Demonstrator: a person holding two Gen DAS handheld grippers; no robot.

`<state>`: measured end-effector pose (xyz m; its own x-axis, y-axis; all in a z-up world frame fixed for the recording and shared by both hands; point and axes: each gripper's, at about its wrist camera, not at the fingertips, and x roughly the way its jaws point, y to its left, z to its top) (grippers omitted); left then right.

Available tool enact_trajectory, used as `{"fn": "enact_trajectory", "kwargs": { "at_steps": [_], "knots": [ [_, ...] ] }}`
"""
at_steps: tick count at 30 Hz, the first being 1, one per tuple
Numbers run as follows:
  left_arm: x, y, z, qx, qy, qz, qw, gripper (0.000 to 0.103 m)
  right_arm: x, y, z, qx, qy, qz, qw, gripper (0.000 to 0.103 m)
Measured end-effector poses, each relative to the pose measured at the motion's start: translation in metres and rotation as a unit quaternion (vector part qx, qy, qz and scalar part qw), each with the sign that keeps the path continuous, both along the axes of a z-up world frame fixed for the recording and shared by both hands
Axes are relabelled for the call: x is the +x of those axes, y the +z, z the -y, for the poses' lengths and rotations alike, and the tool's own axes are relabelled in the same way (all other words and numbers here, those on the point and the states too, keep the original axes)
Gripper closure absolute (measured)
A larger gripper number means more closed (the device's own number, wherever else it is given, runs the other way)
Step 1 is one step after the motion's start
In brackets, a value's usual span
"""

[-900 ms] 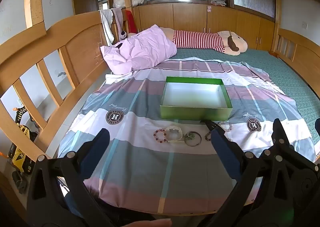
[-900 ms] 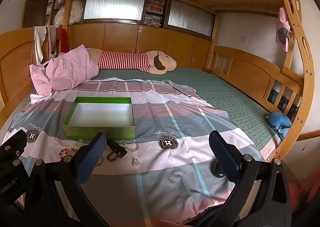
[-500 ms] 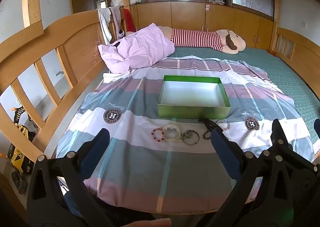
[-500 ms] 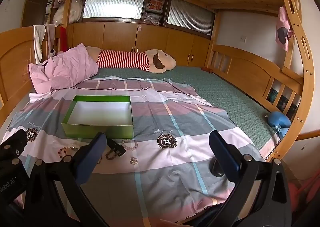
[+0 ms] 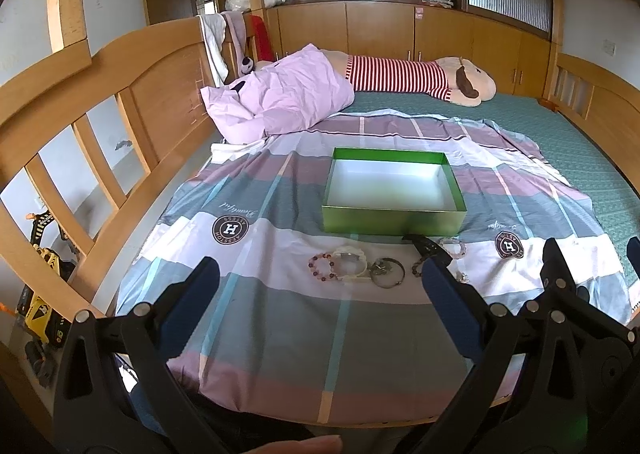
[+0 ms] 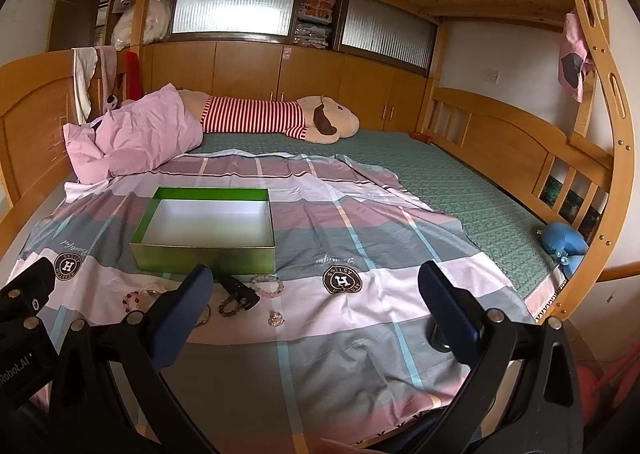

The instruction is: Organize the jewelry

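Jewelry, loose lot, laid in a row on the checked bedsheet (image 5: 280, 318) just in front of the green box (image 5: 394, 219); nothing in the box yet.

Green box: shallow, open, white inside, resting on soft bedding. Risk: a nudge from a tool could slide or tip it, since the sheet gives under it.

Left tool (image 5: 320, 286): spread wide, holding nothing, hovering short of the row.

Right tool (image 6: 312, 286): likewise spread and unladen, off to the right of the pieces.

Black clasp-like item (image 6: 238, 288): lies across a dark bead bracelet (image 6: 229, 305). Risk: lifting one may drag the other.

White bangle (image 5: 352, 260), red bead bracelet (image 5: 322, 268) and metal ring bangle (image 5: 387, 273): touching or overlapping one another. Risk: a pinch may catch two at once, or snag the sheet with them.

Pale pink bead bracelet (image 6: 267, 285): close under the box wall; a reach could bump the box.

Small sparkly piece (image 6: 276, 319): apart from the rest, tiny and flat. Risk: slipping from the pads, or being lost in a fold.
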<state>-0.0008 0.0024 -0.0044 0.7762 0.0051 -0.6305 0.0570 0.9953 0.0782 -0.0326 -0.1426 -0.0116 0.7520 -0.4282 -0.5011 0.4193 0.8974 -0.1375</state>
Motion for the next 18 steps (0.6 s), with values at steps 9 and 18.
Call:
{"fn": "enact_trajectory", "kwargs": {
  "at_steps": [9, 18],
  "knots": [
    [0.0020, -0.0035, -0.0070, 0.000, 0.004, -0.006, 1.0000, 0.004, 0.0026, -0.0023, -0.0043, 0.002, 0.005, -0.005, 1.000, 0.002],
    [0.0018, -0.0087, -0.0080, 0.003, 0.010, -0.013, 0.9999, 0.004, 0.0048, -0.0082, -0.0052, 0.007, 0.013, -0.013, 1.000, 0.002]
  ]
}}
